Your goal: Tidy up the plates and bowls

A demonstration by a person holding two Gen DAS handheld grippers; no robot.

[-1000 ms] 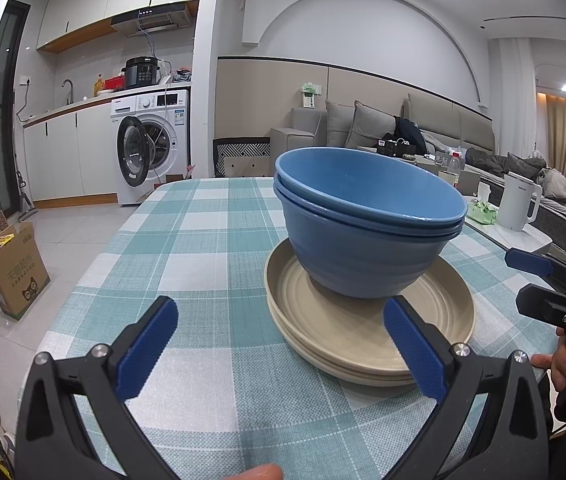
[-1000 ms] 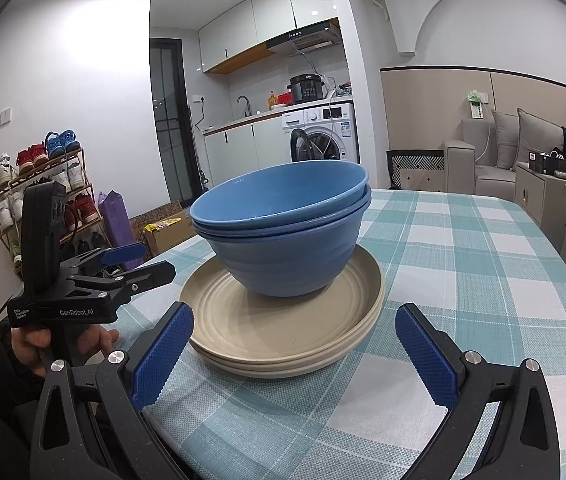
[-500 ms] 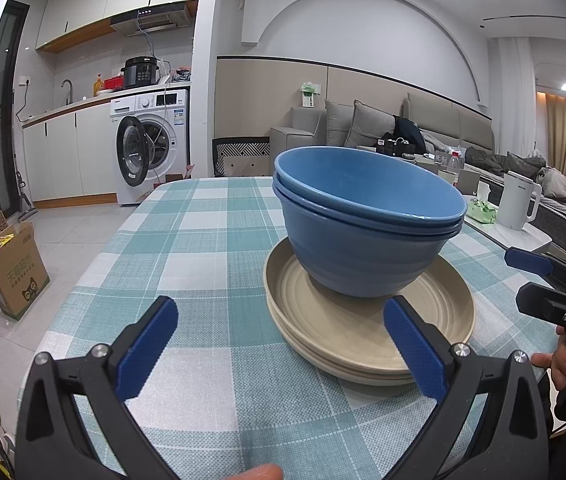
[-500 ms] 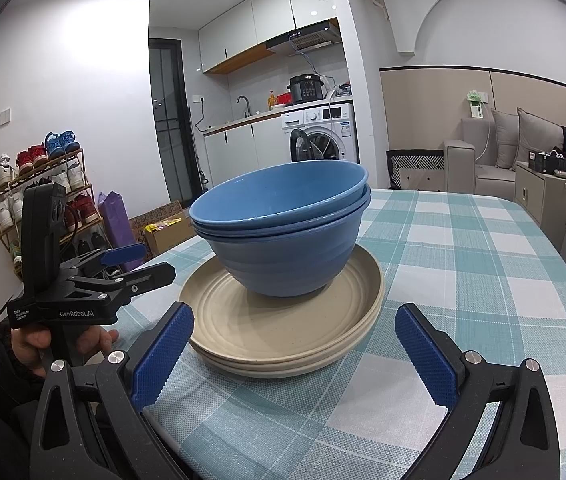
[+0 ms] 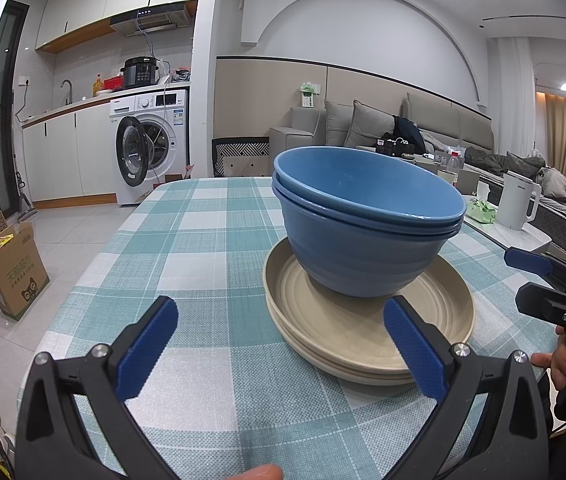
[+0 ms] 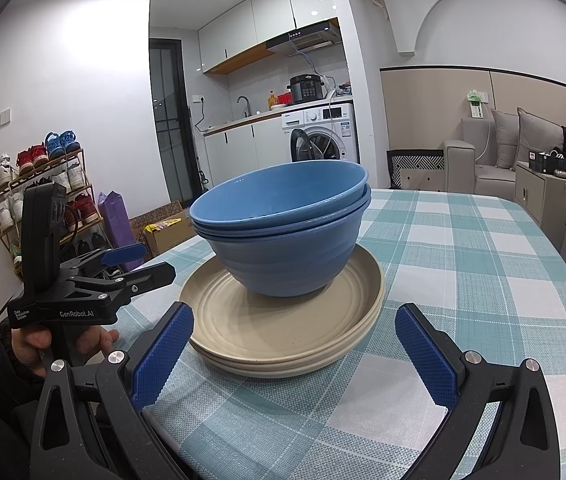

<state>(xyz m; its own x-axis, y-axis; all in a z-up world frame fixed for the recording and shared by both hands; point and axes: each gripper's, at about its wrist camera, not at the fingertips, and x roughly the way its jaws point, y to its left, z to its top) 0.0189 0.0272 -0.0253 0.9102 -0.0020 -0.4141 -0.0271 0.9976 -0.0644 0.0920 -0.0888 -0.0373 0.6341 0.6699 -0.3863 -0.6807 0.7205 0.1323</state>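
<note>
- you are holding the left gripper with its fingers spread wide and gripping nothing, hovering at the near edge of the table.
- you are holding the right gripper the same way, wide and empty, facing the stack from the near side.
- the blue bowls are sitting nested one inside the other, resting on the beige plates, which are lying stacked on the checked cloth, right of centre in the left wrist view.
- nothing is changing against a second ago: the stack is sitting exactly where it was and neither gripper is shifting, so you are pausing, not working.
- that is suggesting the sorting is probably finished, with bowls and plates already gathered into one pile.
- the bowls are looking slightly off centre on the plates, toward the far side, so if you are moving the pile, you are risking a slide.
</note>
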